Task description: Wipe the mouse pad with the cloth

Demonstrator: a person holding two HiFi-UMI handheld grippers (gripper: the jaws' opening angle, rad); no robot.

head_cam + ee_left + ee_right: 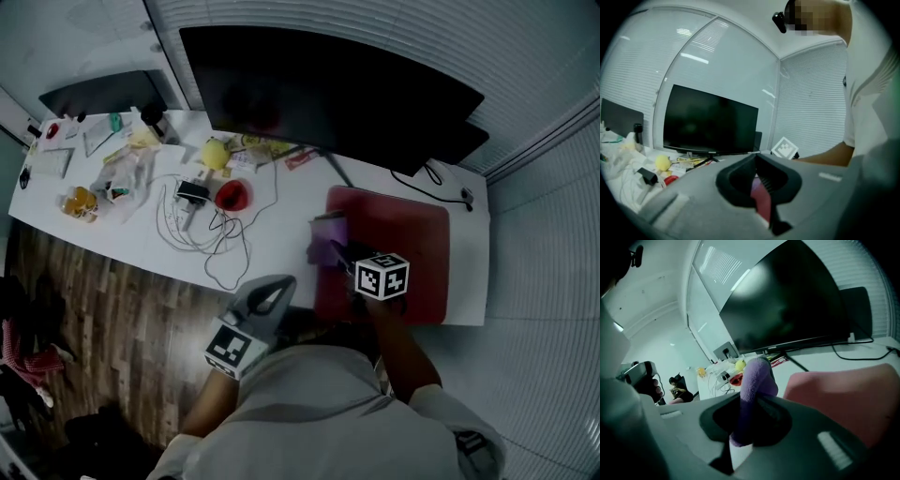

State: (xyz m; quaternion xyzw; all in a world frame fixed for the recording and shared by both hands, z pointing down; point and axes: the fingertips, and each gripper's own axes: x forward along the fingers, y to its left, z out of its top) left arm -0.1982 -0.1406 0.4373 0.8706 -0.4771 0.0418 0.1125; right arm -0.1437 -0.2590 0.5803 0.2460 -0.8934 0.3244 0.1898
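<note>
A red mouse pad (403, 234) lies on the right part of the white desk (272, 234), below the monitor. A purple cloth (328, 242) sits bunched at the pad's left edge. My right gripper (343, 257) is shut on it, with its marker cube nearer to me. In the right gripper view the cloth (757, 376) stands up out of the right gripper (752, 413), and the mouse pad (848, 390) spreads to its right. My left gripper (272, 292) hangs off the desk's front edge near my body. Its jaws are shut and hold nothing (761, 187).
A wide black monitor (319, 84) stands behind the pad, and its stand foot reaches toward it. White cables (211, 234), a red object (232, 195), a yellow ball (216, 152) and plastic bags (122, 178) clutter the desk's left half. Wooden floor (94, 309) lies left of me.
</note>
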